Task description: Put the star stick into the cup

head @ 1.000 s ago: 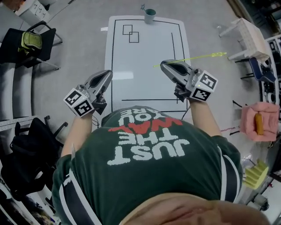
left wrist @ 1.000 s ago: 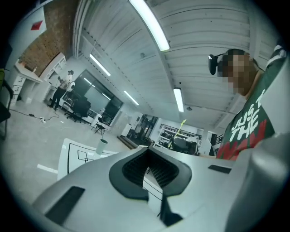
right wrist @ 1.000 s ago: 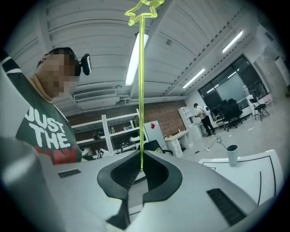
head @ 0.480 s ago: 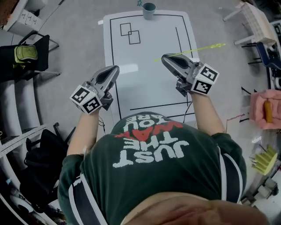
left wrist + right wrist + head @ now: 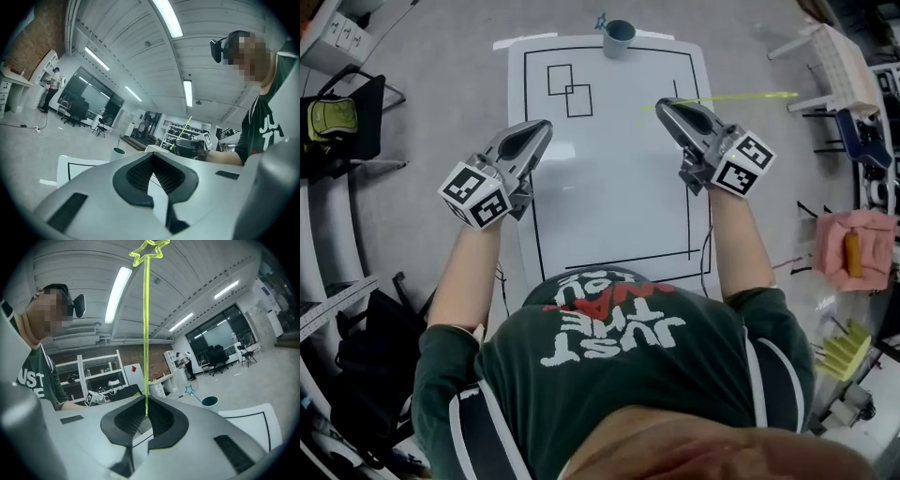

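Head view: grey floor, white table (image 5: pixel 609 206) with black taped lines. Teal cup (image 5: pixel 619 37) stands at the far edge, a blue star stick (image 5: pixel 601 21) already in it. Both my grippers are over the table, pointing at the far end. Left gripper (image 5: pixel 542 127) sits over the left border line. Right gripper (image 5: pixel 664 106) is over the right side, well short of the cup. Yellow-green star stick (image 5: pixel 731 97) runs from its jaws out to the right past the table edge, star end over the floor. Black chair (image 5: pixel 347 122) far left, pink box (image 5: pixel 853 253) on the right.

Left gripper view: workshop hall, strip lights overhead. My left jaws are together, nothing between the pads, left gripper (image 5: pixel 152 161) empty. Table corner (image 5: pixel 79 171) shows below them. Cup (image 5: pixel 118 153) is ahead, a bit left of the tips. Right gripper (image 5: pixel 190 146) is off to the right with the star stick (image 5: pixel 180 136) slanting up from it.

Right gripper view: shelves and brick wall behind. My right gripper (image 5: pixel 146 401) is closed on the lower end of the star stick (image 5: pixel 146 333); the stick stands straight up in frame, star at the top. Cup (image 5: pixel 209 402) is ahead to the right, apart from the stick, blue star stick (image 5: pixel 190 390) leaning out of it. Table (image 5: pixel 253 427) lower right.
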{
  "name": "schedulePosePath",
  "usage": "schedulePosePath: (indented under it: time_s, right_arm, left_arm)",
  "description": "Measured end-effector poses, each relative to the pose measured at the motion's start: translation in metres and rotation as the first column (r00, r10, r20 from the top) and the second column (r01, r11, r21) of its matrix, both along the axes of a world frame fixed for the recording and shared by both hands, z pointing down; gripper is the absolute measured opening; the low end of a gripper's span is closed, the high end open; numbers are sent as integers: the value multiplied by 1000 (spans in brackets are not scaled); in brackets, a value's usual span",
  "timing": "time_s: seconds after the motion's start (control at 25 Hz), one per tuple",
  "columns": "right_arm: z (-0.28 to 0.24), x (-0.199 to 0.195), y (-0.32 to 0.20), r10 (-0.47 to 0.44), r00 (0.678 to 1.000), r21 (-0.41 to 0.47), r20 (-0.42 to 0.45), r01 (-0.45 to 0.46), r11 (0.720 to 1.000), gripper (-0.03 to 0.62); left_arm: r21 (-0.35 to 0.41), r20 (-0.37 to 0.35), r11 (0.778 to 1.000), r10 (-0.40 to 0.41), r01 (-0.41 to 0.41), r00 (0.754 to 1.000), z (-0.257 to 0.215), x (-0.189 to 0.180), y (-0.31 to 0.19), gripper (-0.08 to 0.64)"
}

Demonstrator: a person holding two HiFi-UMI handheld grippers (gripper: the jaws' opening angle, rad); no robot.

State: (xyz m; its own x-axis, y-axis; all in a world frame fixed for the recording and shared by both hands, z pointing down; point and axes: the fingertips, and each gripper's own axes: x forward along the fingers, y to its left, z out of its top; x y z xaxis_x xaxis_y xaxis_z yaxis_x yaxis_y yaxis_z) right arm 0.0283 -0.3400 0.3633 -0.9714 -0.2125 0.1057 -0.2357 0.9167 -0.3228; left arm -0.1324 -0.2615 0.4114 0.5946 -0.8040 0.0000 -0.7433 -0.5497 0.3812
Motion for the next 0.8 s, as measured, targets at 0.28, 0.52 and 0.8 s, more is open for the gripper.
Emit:
schedulePosePath:
  time_s: [0.28, 0.52, 0.8]
  right_arm:
    - [24, -9, -92, 54, 998, 41, -21, -54, 998, 43]
    - [58, -29, -156, 76, 996, 56, -40, -74, 996, 43]
    - [89, -52, -209, 98, 992, 101, -85, -89, 991, 43]
  left_arm:
    - [-6, 20, 1000, 18, -18, 1000, 32, -2, -76, 9]
    - [-19, 24, 999, 35, -35, 999, 67, 2, -134, 9]
    - [-21, 31, 998, 58, -57, 998, 98, 4, -181, 9]
